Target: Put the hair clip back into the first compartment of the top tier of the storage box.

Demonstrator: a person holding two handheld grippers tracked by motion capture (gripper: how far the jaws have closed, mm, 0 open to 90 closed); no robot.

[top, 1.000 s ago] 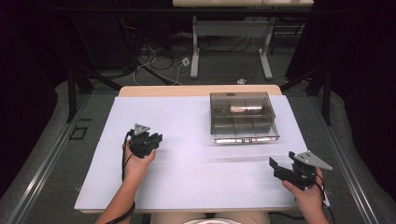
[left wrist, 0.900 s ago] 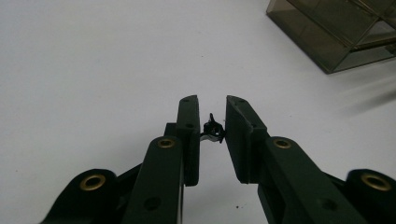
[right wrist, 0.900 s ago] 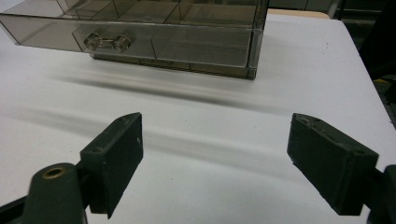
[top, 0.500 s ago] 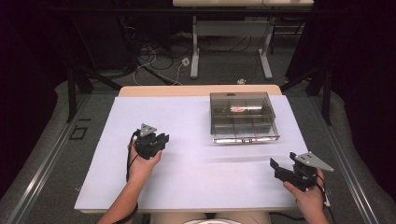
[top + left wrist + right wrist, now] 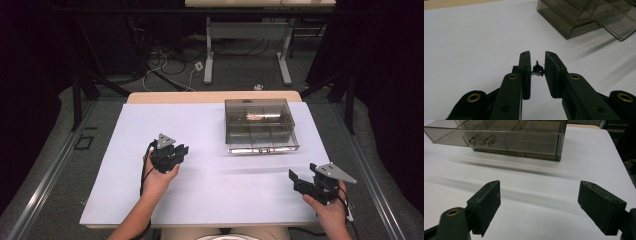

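Left tool (image 5: 537,55) pinches a small black piece (image 5: 538,70), right tool (image 5: 540,188) gapes over bare table (image 5: 536,202)

floor (image 5: 45,200): grey carpet | back: dark — table legs (image 5: 209,55), cables (image 5: 165,70)

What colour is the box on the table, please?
Smoky clear grey box, best in the right gripper view.

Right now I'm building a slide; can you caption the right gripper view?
Open right tongs face a clear compartment box across the white table.
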